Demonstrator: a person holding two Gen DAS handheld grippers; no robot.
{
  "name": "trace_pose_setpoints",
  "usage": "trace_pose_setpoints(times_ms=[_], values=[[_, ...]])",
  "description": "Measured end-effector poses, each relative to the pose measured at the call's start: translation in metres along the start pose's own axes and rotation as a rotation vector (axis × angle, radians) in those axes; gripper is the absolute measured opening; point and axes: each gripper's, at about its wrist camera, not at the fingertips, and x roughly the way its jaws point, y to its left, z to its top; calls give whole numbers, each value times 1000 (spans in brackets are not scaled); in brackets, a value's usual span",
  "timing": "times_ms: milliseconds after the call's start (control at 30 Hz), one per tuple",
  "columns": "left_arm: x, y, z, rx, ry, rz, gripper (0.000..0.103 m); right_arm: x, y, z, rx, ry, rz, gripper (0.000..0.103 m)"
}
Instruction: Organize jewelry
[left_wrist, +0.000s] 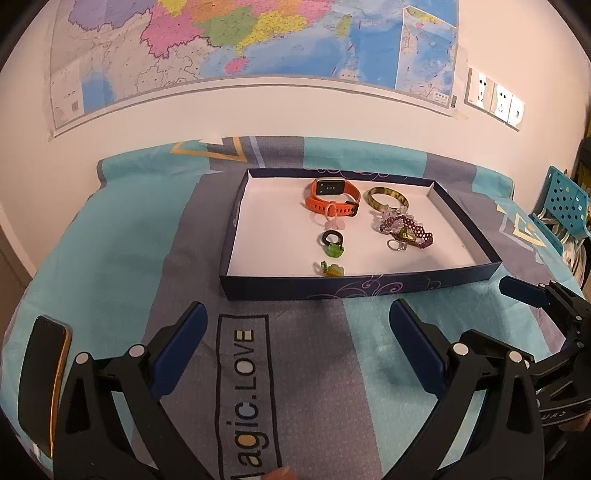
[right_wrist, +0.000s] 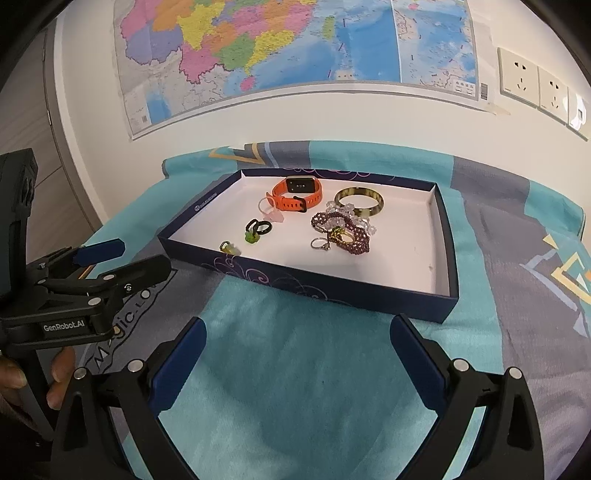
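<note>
A shallow dark blue box (left_wrist: 369, 287) (right_wrist: 332, 291) with a white floor sits on the bed cover. In it lie an orange watch (left_wrist: 332, 201) (right_wrist: 297, 197), a green-brown bangle (left_wrist: 386, 199) (right_wrist: 360, 201), a purple beaded bracelet (left_wrist: 406, 230) (right_wrist: 347, 230) with clear beads, a silver ring (left_wrist: 394, 244) (right_wrist: 318, 244), a black ring with a green stone (left_wrist: 331, 242) (right_wrist: 256, 229), a pink ring (right_wrist: 271, 210) and a small green-yellow ring (left_wrist: 330, 269) (right_wrist: 229, 247). My left gripper (left_wrist: 297, 332) (right_wrist: 122, 254) is open and empty, in front of the box. My right gripper (right_wrist: 297, 343) (left_wrist: 517, 290) is open and empty, in front of the box's right part.
A black phone (left_wrist: 42, 376) lies on the cover at the near left. A teal perforated chair (left_wrist: 563, 199) stands at the right. The wall behind carries a map (left_wrist: 240, 44) and power sockets (right_wrist: 535, 83).
</note>
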Motion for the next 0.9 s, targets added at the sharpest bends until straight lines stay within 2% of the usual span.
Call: trace_pose_setpoints(times_ms=[900], values=[[-8,-5,-8,31,-5,16,97,-5,2,-5,5,-1,-5,96]])
